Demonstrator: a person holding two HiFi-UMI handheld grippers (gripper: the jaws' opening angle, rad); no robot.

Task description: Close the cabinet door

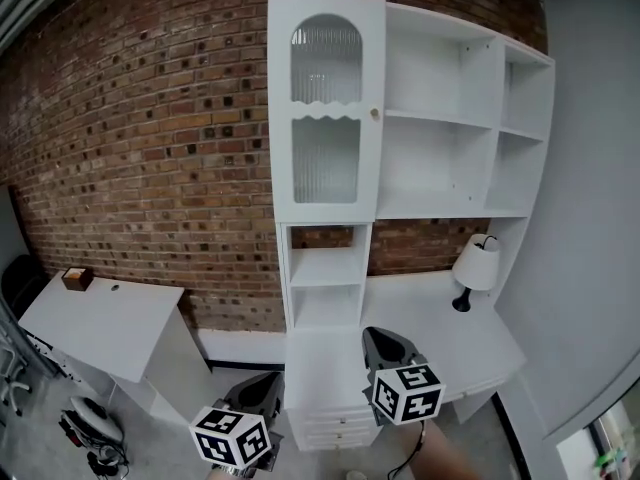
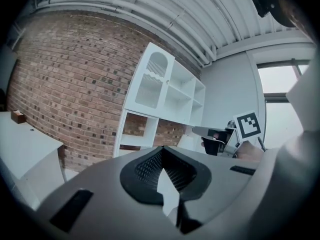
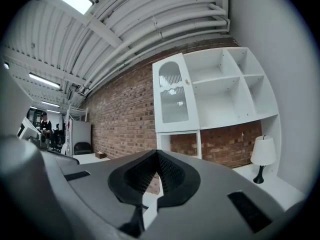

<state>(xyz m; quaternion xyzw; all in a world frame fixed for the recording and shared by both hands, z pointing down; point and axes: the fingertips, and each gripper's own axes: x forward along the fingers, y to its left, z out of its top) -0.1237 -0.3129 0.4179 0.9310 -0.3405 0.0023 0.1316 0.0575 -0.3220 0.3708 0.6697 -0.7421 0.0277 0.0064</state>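
Observation:
The tall white cabinet's door (image 1: 326, 118), with ribbed glass panes and a small knob (image 1: 375, 113), lies flat against the cabinet front and looks closed. It also shows in the left gripper view (image 2: 152, 81) and the right gripper view (image 3: 172, 96). Both grippers are low in the head view, well short of the cabinet. My left gripper (image 1: 268, 383) points level with its jaws together and nothing between them (image 2: 161, 149). My right gripper (image 1: 385, 340) is beside it, also shut and empty (image 3: 157, 154).
Open white shelves (image 1: 450, 138) fill the cabinet's right side above a white desk (image 1: 440, 313) with a small lamp (image 1: 478, 268). Drawers (image 1: 335, 423) sit below the cabinet. A white table (image 1: 100, 323) with a brown box (image 1: 77, 278) stands left, against the brick wall.

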